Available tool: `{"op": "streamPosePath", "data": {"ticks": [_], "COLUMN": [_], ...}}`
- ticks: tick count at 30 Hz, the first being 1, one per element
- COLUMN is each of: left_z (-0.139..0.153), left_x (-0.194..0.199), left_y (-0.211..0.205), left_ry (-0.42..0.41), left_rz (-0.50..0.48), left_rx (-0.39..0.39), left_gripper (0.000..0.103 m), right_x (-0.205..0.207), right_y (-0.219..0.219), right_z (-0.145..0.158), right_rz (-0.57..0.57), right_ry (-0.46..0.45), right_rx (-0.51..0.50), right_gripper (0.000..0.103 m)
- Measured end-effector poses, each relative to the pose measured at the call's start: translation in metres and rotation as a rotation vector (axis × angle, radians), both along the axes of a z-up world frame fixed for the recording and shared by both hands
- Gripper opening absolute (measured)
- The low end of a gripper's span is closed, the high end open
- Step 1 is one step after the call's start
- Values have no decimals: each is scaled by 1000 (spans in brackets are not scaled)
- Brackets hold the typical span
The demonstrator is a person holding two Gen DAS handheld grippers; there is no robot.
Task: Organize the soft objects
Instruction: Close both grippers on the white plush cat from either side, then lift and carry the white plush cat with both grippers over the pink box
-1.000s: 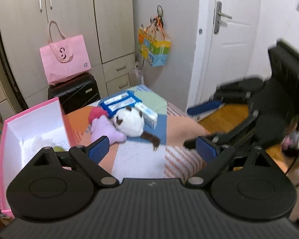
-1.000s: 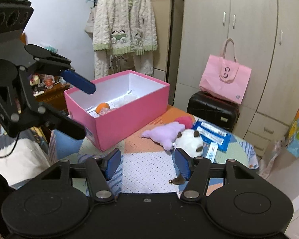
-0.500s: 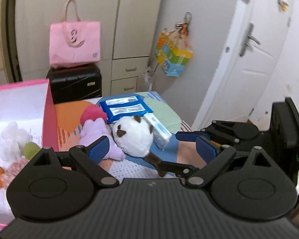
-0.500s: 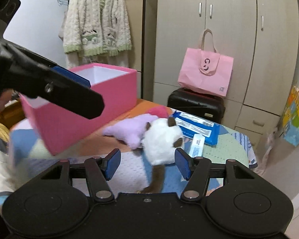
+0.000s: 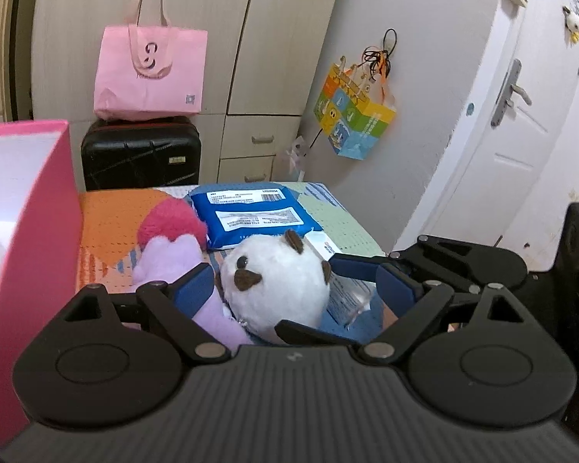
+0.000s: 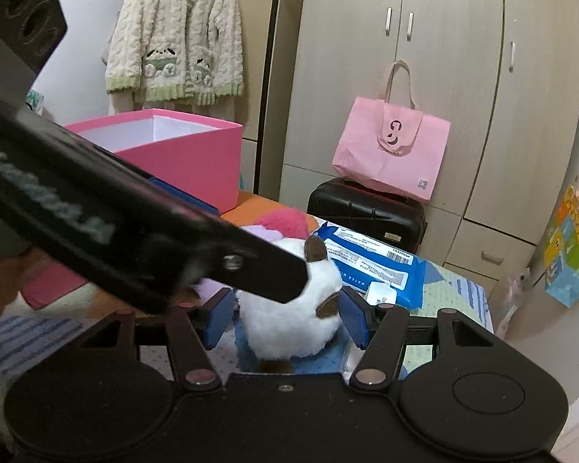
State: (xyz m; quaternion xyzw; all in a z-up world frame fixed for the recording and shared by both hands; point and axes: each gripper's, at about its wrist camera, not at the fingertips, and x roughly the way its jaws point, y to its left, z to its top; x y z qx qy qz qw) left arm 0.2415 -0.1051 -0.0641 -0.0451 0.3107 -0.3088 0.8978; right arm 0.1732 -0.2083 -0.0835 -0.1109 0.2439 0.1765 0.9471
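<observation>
A patchwork-covered bench [image 5: 127,208] stands before pale wardrobes. On it lies a round white plush [image 6: 289,308] with brown ears, a purple plush [image 5: 173,266] and blue wipes pack [image 5: 251,212] beside it. The open pink box [image 6: 189,154] sits alongside, contents unclear. The right claw [image 6: 285,314] straddles the white plush, pads apart from it. The left claw [image 5: 293,285], wide and just narrowing, also brackets it without touching.

The round white plush toy [image 5: 278,289] looks fluffy; the blue plastic wipes pack [image 5: 251,216] at frame centre is glossy; the pink cardboard box [image 6: 181,154] is matt.
</observation>
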Motion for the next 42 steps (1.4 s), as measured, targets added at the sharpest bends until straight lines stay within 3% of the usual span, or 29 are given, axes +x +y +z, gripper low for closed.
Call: {"op": "streamPosePath", "data": {"ticks": [3,6,15,20,27,30,42], "left_z": [-10,-14,-25,-25,-19,-15,9], "left_x": [15,21,21,22,11,2,-38], "left_y": [1,-2,-17,-15,-20,-23,-12], "left_ry": [69,79,48,46,22,-3,-46], "left_rz": [12,22,33,43,56,49,40], "left_rx": [-48,-55,78,81,116,138,137], "left_gripper": [91,89,68,62,61,61,61], "right_x": [7,13,19,19,17,13,-22], "right_y": [0,-3,2,5,-1,-4,2], "right_z": [-3,-8,-19,-26,-21,-20,-1], "right_rz": [-14,-18,7,9,-13,-28,-64], "right_ry": [2,19,66,59,69,83,65], "right_rx": [-8,1,-19,-36,37,91,153], "right_gripper": [65,65,65,66,59,59,59]}}
